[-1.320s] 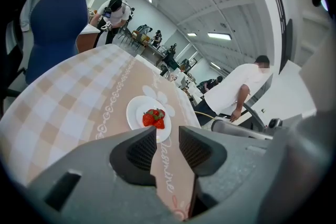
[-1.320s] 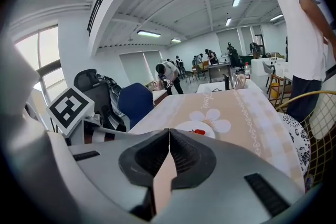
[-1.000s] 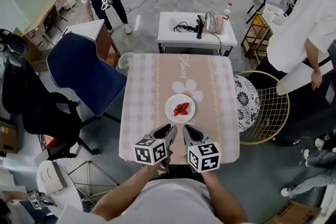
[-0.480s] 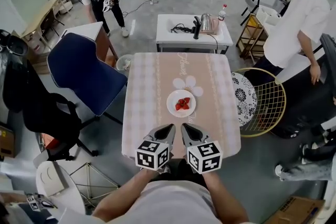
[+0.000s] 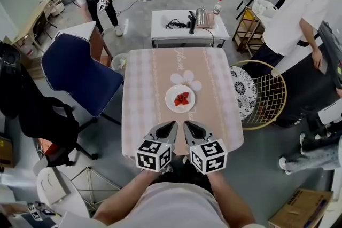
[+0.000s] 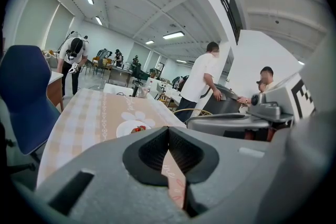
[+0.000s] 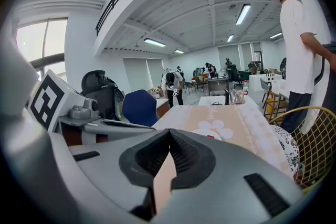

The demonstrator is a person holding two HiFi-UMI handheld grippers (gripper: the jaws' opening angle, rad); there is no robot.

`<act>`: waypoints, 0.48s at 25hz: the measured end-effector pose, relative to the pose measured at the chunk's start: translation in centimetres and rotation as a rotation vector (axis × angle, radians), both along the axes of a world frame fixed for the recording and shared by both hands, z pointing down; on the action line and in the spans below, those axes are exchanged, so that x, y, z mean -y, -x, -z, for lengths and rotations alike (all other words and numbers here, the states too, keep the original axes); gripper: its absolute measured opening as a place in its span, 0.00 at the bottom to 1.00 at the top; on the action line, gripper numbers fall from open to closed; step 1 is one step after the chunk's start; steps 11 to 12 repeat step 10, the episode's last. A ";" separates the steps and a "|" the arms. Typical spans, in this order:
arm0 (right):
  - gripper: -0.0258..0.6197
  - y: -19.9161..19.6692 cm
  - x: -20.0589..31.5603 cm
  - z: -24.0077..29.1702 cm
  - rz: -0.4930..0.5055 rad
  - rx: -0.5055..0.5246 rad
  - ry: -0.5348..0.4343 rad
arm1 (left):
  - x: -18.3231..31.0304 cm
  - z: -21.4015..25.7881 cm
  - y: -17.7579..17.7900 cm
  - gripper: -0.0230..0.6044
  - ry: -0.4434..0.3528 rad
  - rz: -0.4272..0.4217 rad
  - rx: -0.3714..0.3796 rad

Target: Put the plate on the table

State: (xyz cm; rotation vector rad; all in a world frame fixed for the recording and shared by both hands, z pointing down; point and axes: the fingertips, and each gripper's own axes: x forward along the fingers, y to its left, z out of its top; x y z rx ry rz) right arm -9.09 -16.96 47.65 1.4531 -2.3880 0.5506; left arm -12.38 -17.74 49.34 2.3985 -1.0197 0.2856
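We rest with the plate on the tabletop, both jaws closed on nothing

We hold the left gripper and the right gripper side by side over the near edge of the tabletop, tips aimed toward the plate. In each gripper view the jaws are pressed together with nothing between them. The white plate sits flat near the middle of the checked cloth, just on our side of a printed flower. It carries red fruit pieces and lies apart from both grippers. A blue chair stands beside the tabletop's left edge and a gold wire chair at its right.
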 end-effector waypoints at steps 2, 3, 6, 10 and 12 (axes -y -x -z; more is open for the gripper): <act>0.05 -0.2 -0.2 -0.1 -0.009 -0.001 0.002 | -0.1 0.0 -0.3 0.04 0.001 -0.009 -0.003; 0.04 -0.3 -0.3 -0.2 -0.014 -0.002 0.003 | -0.1 -0.1 -0.4 0.04 0.004 -0.014 -0.003; 0.05 -0.8 -0.6 -0.3 -0.031 -0.001 0.004 | -0.3 -0.4 -0.9 0.04 0.008 -0.027 0.000; 0.05 -1.4 -0.7 -0.5 -0.045 0.001 0.005 | -0.3 -0.7 -1.5 0.04 0.012 -0.034 0.002; 0.05 -1.4 -0.7 -0.5 -0.045 0.001 0.005 | -0.3 -0.7 -1.5 0.04 0.012 -0.034 0.002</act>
